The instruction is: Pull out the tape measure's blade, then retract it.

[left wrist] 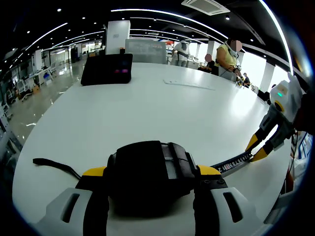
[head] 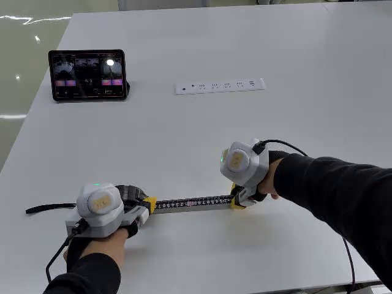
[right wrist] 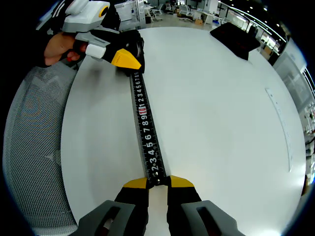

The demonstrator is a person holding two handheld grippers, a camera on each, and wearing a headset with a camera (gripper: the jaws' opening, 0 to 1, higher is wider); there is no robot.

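The black tape measure case (left wrist: 147, 172) sits clamped between the yellow-tipped jaws of my left gripper (left wrist: 150, 172), low on the white table (head: 202, 128). In the head view that case (head: 130, 195) is at the lower left with the left gripper (head: 146, 205) around it. Its dark numbered blade (head: 191, 203) runs rightward along the table to my right gripper (head: 236, 200), which is shut on the blade's end. The right gripper view shows the blade (right wrist: 145, 128) stretching from the right gripper (right wrist: 158, 183) up to the case (right wrist: 129, 46). A black wrist strap (head: 49, 208) trails left of the case.
A dark tablet (head: 88, 75) stands propped at the back left of the table. A white power strip (head: 220, 86) lies at the back centre. A grey mesh chair (right wrist: 34, 147) sits beside the table edge. People stand beyond the table's far end (left wrist: 229, 56).
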